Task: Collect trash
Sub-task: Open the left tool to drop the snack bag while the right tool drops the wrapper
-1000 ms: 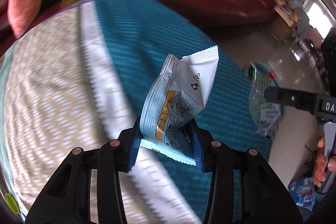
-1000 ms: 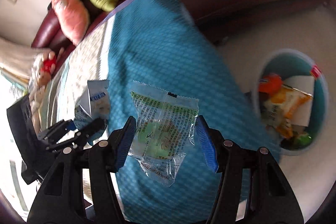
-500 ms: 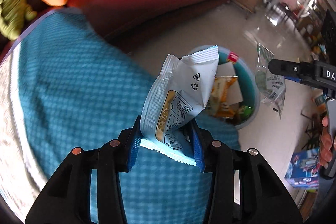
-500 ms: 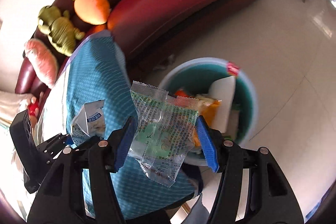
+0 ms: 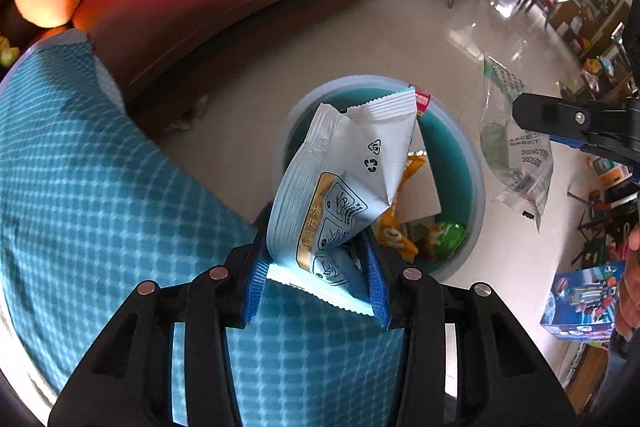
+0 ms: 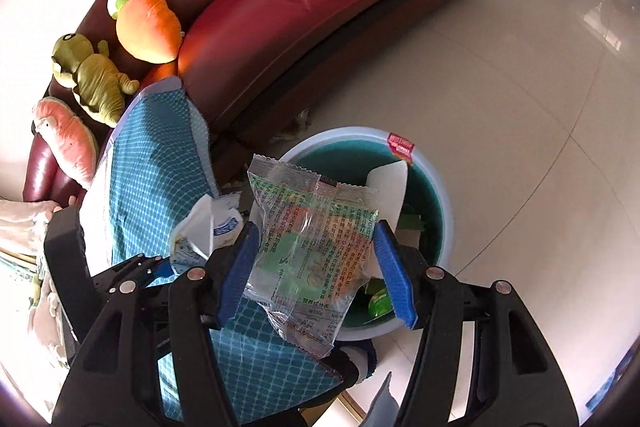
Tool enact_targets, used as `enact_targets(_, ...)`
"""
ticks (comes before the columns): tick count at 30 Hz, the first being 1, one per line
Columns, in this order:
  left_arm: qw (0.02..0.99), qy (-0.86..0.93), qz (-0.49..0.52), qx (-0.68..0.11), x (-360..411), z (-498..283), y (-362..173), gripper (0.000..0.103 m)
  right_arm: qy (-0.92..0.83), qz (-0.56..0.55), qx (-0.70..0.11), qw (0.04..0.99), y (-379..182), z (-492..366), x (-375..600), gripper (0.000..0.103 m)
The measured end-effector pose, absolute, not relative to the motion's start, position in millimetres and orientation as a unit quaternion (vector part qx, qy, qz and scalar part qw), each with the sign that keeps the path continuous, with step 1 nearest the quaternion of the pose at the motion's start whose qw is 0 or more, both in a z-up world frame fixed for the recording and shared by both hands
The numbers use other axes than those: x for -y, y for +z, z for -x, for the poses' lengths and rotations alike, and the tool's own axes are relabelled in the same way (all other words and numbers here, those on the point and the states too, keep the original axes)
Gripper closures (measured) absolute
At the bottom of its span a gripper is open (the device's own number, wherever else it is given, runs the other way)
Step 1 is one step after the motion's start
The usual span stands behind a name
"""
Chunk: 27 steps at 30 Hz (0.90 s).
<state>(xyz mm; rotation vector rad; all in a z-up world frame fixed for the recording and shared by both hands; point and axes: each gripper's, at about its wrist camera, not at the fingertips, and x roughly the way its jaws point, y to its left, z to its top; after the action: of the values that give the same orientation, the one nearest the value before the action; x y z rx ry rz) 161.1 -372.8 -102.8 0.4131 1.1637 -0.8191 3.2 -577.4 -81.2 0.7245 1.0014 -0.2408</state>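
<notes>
A: Left hand-held gripper [image 5: 316,277] is clamped on the lower end of a white-blue pouch [image 5: 344,183]; the pouch stands up between the blue pads [image 5: 253,283]. It sits above the near corner of the teal-checked counter [image 5: 100,195], short of the bin [image 5: 478,187].

B: Right hand-held gripper [image 6: 316,275] grips a clear green wrapper [image 6: 312,251] across its width, at a middling opening. The wrapper hangs partly over the near rim of the bin [image 6: 446,227] and partly over the counter corner [image 6: 160,163].

A: Bin stands on the floor [image 6: 520,107] just beside the counter corner. Some trash already lies in it: an orange packet [image 5: 390,239], white card [image 6: 390,187], something green.

B: Judgement: both pieces are on the way to the drop and not yet released.

A: Risks. The pouch is not over the opening; letting go here would put it on the counter or on the floor by the rim.

B: The wrapper is light film. It could cling to a pad, or drift and catch the rim, then slide outside.

A: Both grippers are close together. From the left wrist view the right finger [image 5: 568,115] and wrapper [image 5: 516,155] are just right of the bin; crowding the same opening could knock one piece loose.

B: Suggest centring each over the bin before opening.
</notes>
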Motion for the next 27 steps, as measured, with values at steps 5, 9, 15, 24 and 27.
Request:
enact_targets(5,0.728,-0.385,-0.187,-0.536,395,-164,-111,0.056,-0.125,-0.339,-0.472,0.804,-83,-3,588,0.046)
enact_targets(9,0.73,-0.382,-0.186,-0.535,401,-161,-118,0.017,-0.133,-0.341,-0.477,0.799,-87,-1,593,0.045)
enact_targets(15,0.73,-0.376,-0.194,-0.537,405,-159,-120,0.014,-0.134,-0.342,-0.481,0.796,-94,-4,597,0.045)
enact_targets(24,0.731,-0.375,-0.181,-0.541,389,-154,-112,0.008,-0.13,-0.333,-0.486,0.798,-94,-14,591,0.045)
enact_targets(27,0.732,-0.372,-0.17,-0.544,380,-152,-108,0.008,-0.131,-0.328,-0.488,0.798,-96,-19,590,0.045)
